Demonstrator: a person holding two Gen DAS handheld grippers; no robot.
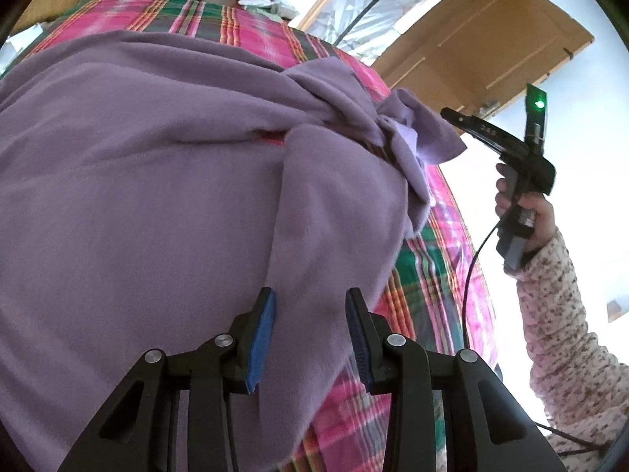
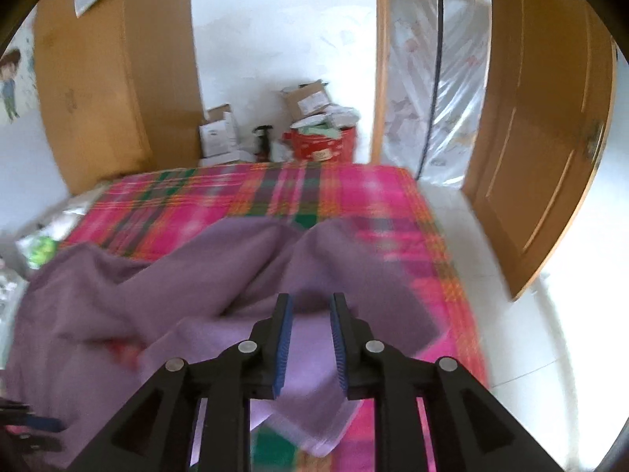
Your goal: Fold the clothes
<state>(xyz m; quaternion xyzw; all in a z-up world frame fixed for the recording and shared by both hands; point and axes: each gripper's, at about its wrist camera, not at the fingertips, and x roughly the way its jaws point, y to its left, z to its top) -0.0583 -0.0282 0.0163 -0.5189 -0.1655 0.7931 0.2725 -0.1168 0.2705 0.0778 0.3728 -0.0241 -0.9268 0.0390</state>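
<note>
A purple fleece garment (image 1: 157,181) lies spread over a pink plaid bedspread (image 1: 432,259). One part is bunched into a knot-like wad (image 1: 393,129) at its right side. My left gripper (image 1: 310,303) is open just above the garment's near corner, nothing between its blue pads. My right gripper (image 2: 310,310) is open above the garment (image 2: 196,299) near the bed's right side, empty. It also shows in the left wrist view (image 1: 452,114), held up in the air to the right of the wad.
A wooden door (image 2: 542,149) stands open on the right. Cardboard boxes (image 2: 220,133), a red bucket (image 2: 322,141) and a dark bottle (image 2: 261,139) sit beyond the bed's far edge. White floor (image 2: 530,334) lies right of the bed.
</note>
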